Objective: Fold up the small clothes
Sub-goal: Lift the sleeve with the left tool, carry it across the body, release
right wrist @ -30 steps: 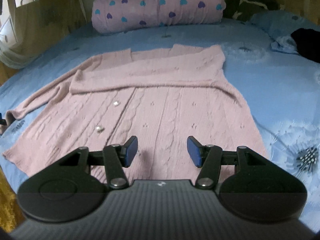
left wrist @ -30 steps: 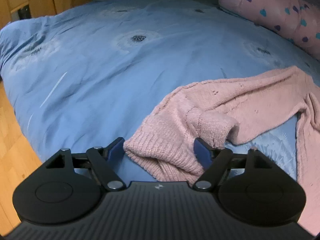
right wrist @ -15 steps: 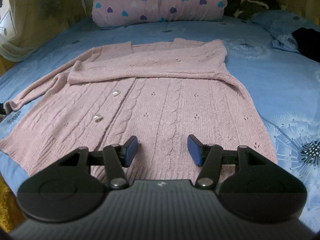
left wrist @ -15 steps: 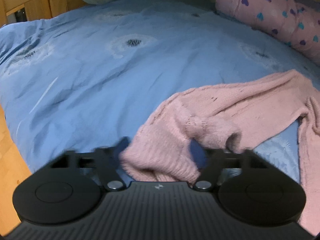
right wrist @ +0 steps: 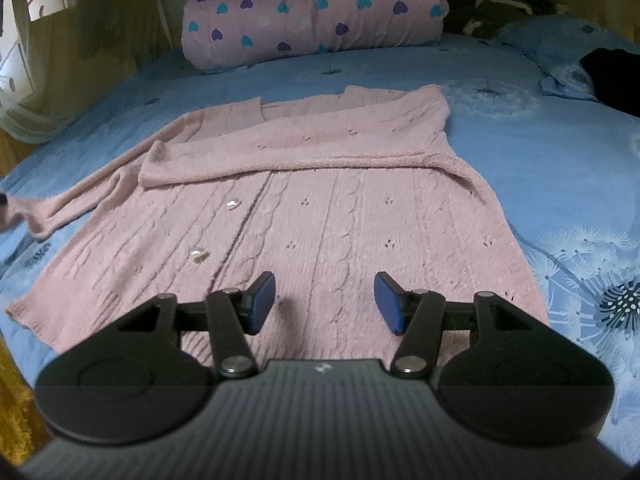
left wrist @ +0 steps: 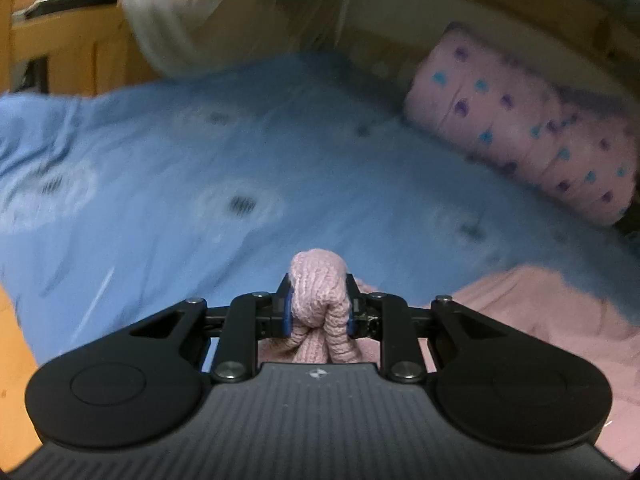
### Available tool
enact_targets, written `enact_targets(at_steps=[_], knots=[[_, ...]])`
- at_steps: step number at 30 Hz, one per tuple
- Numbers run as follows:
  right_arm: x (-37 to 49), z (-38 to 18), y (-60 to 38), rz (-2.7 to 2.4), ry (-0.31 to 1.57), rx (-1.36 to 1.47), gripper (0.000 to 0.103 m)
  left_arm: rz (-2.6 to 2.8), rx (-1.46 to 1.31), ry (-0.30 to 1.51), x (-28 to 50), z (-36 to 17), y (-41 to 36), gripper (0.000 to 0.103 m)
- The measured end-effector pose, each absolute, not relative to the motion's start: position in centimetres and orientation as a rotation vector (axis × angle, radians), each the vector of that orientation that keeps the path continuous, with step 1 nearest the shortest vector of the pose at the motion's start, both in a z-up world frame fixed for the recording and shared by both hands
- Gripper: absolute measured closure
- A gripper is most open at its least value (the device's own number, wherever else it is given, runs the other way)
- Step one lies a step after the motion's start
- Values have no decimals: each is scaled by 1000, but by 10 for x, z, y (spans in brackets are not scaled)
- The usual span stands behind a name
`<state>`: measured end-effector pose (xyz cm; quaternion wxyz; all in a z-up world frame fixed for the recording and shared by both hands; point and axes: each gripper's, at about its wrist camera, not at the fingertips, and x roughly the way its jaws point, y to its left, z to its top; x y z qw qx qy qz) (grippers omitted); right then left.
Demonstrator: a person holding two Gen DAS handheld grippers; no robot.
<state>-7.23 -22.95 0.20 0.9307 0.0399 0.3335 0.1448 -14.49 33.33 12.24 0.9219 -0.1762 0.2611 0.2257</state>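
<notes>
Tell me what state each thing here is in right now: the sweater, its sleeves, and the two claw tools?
Pink cardigan: spread flat on the blue bedspread, buttoned front up.
One sleeve: folded across the chest.
Other sleeve's cuff: bunched and pinched, lifted off the bed.
Left gripper: jaws just closed onto that cuff.
Right gripper: open, empty, over the cardigan's hem.
Heart-print pillow: lying at the bed's head.

Left gripper [left wrist: 318, 300] fingers just closed on pink cardigan cuff [left wrist: 318, 280], blue bedspread [left wrist: 240, 168] behind, blurred
</notes>
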Motion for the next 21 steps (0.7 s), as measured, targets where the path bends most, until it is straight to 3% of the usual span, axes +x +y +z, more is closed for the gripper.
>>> enact_targets(at_steps=[10,21], knots=[[-69,6,-237,306,660,106,46,208,-387,437,-98,209,268,77],[-65,6,-254,297,636,154,46,-112,-295,417,-22,254,102,77]])
